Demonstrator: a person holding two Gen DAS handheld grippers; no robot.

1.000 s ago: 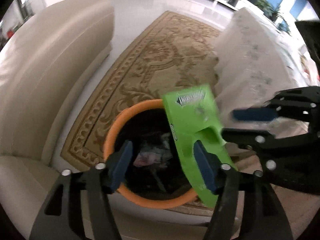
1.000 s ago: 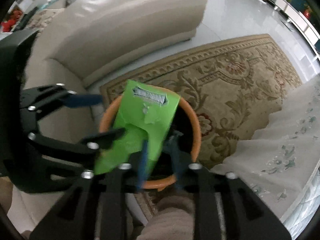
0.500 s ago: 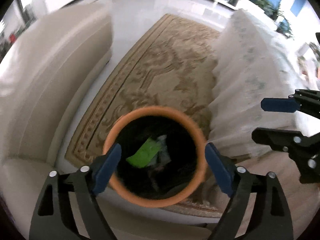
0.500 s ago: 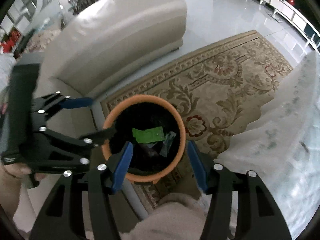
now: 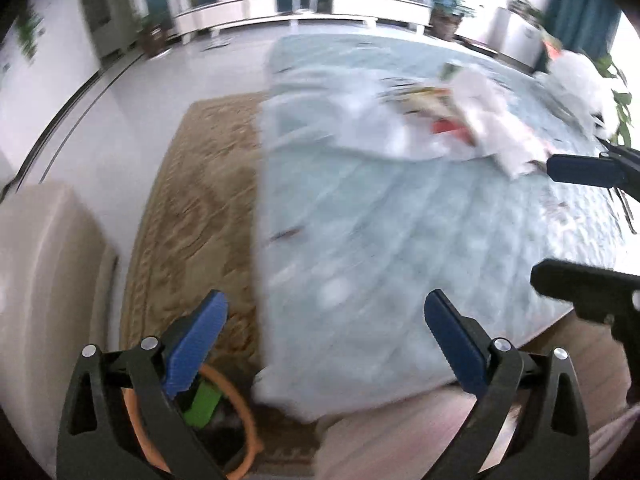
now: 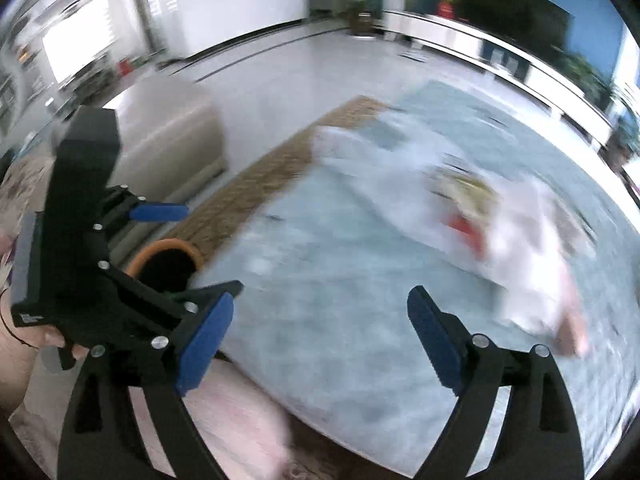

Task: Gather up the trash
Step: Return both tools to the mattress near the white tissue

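The frames are blurred by motion. My left gripper (image 5: 326,312) hangs over the near edge of a table with a pale blue cloth (image 5: 380,220). Its jaws are opening wide, with nothing between them. My right gripper (image 6: 320,308) is over the same cloth (image 6: 340,280), jaws also opening and empty. An orange-rimmed bin (image 5: 244,408) stands on the floor at lower left, with a green carton (image 5: 206,400) inside. Farther along the table lies a heap of white crumpled trash (image 6: 528,248) with a red piece (image 6: 464,226). The heap (image 5: 484,112) also shows in the left wrist view.
A cream sofa (image 5: 40,280) stands left of the bin, beside a patterned beige rug (image 5: 192,200). A person's pink clothing (image 6: 224,420) fills the bottom edge. The bin (image 6: 166,248) sits tight against the table corner. A low white cabinet (image 5: 300,4) lines the far wall.
The green carton left both grippers and dropped into the bin. Both grippers then opened wider and swung up and away from above the bin to over the table.
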